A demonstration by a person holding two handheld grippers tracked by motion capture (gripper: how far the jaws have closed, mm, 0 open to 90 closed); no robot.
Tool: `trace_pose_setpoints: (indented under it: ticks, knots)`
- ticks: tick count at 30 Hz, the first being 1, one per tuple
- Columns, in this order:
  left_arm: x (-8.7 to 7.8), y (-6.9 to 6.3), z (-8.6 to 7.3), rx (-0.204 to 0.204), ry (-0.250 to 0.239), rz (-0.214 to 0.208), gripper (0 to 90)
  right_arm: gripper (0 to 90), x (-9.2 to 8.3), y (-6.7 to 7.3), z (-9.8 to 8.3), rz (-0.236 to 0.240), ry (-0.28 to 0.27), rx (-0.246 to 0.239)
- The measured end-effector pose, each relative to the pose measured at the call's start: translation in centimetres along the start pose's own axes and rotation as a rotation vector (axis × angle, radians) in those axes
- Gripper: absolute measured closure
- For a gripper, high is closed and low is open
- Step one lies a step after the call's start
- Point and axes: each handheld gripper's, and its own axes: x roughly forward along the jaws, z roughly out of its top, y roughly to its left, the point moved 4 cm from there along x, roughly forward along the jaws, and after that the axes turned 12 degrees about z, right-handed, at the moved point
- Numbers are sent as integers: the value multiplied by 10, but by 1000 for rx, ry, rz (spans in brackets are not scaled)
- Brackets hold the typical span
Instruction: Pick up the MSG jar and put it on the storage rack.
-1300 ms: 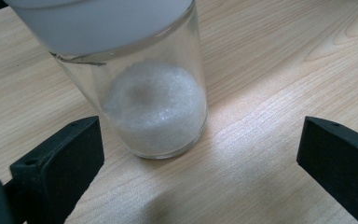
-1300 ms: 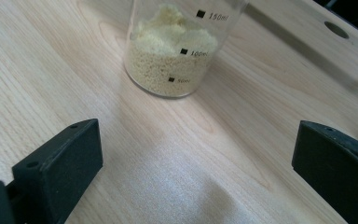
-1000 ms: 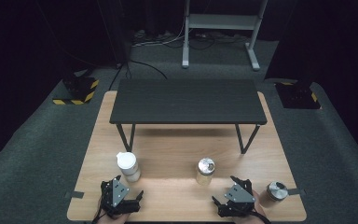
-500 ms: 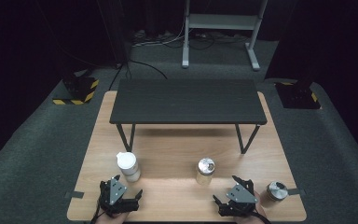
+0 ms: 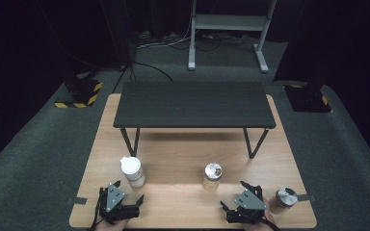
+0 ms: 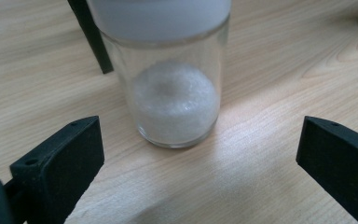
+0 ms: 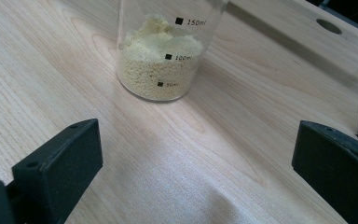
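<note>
Left hand-held gripper [image 5: 125, 204] sits at the counter's [image 5: 173, 159] near edge, toward the near-left corner – jaws spread wide, nothing between them. Just beyond it stands the white-lidded jar [image 5: 133, 171], upright, apart from the jaw tips. In the left gripper view the same jar [image 6: 175, 84] is centred ahead of the open jaws, w/ a mound of white grains filling its lower part and a white lid on top; neither jaw touches the glass.

Mid-counter, near the near edge, stands a glass jar w/ a shiny metal lid [image 5: 212, 176], upright. In the right gripper view that jar [image 7: 163, 51] holds pale yellow granules approx. up to the 100 ml mark; printed marks read 50, 100, 150 ml.

Right hand-held gripper [image 5: 238, 204] rests at the near edge, toward the near-right corner – jaws wide apart, gripping nothing. The yellow-filled jar is ahead of it and a bit left, well clear of the jaw tips.

Just right of that gripper, by the near-right corner, sits a short metal-topped container [image 5: 285, 198].

Across the far half of the counter stands a small black bench [image 5: 192, 103] on thin legs.
</note>
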Motion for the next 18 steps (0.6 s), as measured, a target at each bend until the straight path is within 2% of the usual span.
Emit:
trace_pose_setpoints:
  ticks: [9, 18]
  knots:
    - [-7, 6, 6, -25, -35, 9, 8, 7, 0, 0, 0, 5, 0, -2]
    - [-13, 5, 14, -43, -69, 4, 7, 7, 1, 1, 0, 5, 7, -11]
